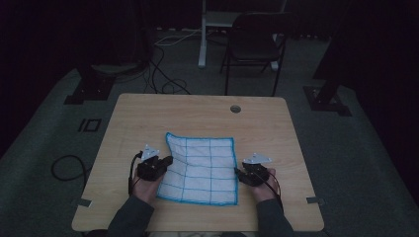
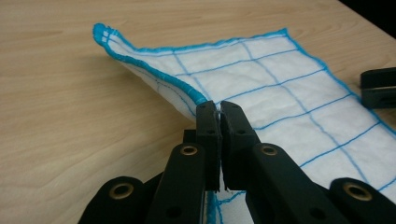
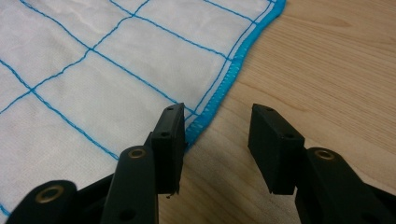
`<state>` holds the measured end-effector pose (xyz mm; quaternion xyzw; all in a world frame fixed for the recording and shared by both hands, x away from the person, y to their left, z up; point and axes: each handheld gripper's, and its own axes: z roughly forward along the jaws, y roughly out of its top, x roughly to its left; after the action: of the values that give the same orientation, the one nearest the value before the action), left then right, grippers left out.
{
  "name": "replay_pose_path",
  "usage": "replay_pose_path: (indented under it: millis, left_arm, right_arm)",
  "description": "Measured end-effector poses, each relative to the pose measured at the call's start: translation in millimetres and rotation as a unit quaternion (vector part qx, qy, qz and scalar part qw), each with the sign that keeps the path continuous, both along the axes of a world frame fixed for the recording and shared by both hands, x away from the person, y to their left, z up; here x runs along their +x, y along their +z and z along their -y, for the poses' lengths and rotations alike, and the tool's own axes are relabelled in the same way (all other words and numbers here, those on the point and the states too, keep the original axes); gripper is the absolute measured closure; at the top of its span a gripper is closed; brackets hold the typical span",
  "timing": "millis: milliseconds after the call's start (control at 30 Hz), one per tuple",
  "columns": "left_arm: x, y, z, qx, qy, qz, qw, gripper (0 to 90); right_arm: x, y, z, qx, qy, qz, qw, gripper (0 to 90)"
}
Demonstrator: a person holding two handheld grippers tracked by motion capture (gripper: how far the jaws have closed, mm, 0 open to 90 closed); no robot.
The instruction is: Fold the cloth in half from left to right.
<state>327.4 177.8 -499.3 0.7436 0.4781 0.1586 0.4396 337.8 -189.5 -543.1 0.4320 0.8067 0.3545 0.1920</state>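
Observation:
A white cloth (image 1: 202, 170) with a blue grid and blue hem lies on the near half of the wooden table (image 1: 197, 113). My left gripper (image 1: 168, 160) is shut on its left edge. In the left gripper view the jaws (image 2: 219, 109) pinch the hem, and the cloth (image 2: 280, 84) rises off the wood there in a fold. My right gripper (image 1: 239, 174) stands open at the cloth's right edge. In the right gripper view (image 3: 217, 112) one jaw is over the blue hem of the cloth (image 3: 93, 70) and the other over bare wood. The right gripper's tip (image 2: 378, 86) also shows across the cloth.
A round cable hole (image 1: 235, 108) sits near the table's far edge. Beyond the table stand a dark folding chair (image 1: 252, 44) and a white post (image 1: 202, 34). Cables (image 1: 165, 74) trail over the dark floor. Bare wood surrounds the cloth on all sides.

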Motion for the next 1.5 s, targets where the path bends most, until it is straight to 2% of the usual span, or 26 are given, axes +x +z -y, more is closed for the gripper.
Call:
replay_pose_path:
  millis: [467,733,1500]
  left_arm:
    - [2.5,15.2,16.8,-0.008,-0.029,0.013,0.9994,87.9]
    - [4.1,22.9,27.2,-0.019,-0.043,0.021,0.9987,87.9]
    - [9.8,37.5,59.3,-0.043,-0.082,0.036,0.9950,87.9]
  right_arm:
    - [0.2,-0.2,0.3,0.002,0.001,-0.001,1.0000,56.2]
    - [0.2,-0.2,0.4,0.002,0.001,-0.001,1.0000,56.2]
    - [0.1,0.1,0.8,0.002,0.001,-0.001,1.0000,56.1]
